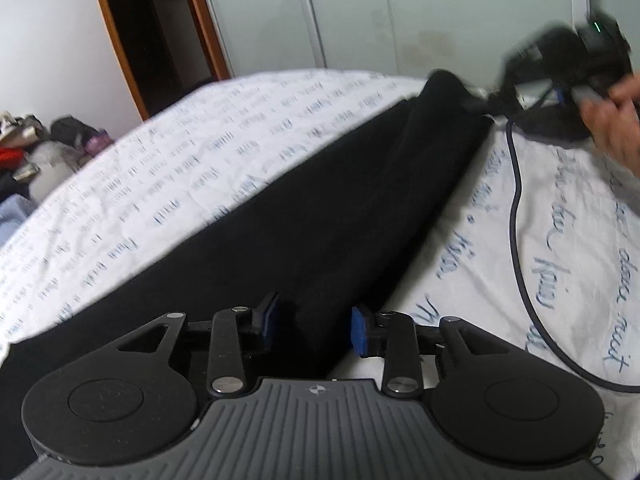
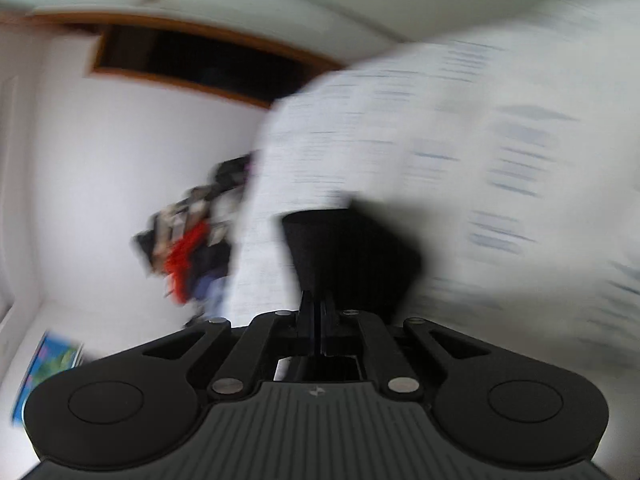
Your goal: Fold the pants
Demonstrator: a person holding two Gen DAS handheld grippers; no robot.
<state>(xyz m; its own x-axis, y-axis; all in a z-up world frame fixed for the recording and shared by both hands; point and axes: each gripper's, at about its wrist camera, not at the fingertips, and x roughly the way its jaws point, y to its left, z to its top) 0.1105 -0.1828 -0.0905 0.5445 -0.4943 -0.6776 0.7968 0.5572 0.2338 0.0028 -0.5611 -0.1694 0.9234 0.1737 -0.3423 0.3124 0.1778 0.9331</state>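
Black pants (image 1: 304,216) lie stretched out on a white bed sheet with blue script (image 1: 160,184). My left gripper (image 1: 314,326) is open just above the near end of the pants, with its blue pads on either side of the cloth. My right gripper (image 1: 486,106) shows in the left wrist view at the far end of the pants, pinching the black cloth there. In the blurred right wrist view my right gripper (image 2: 318,300) is shut on the black pants cloth (image 2: 352,248), which is lifted in front of it.
A dark cable (image 1: 520,216) runs across the sheet at the right. A pile of clothes and bags (image 1: 36,148) lies beside the bed at the left. A brown-framed doorway (image 1: 148,32) and pale wardrobe doors (image 1: 360,12) stand behind the bed.
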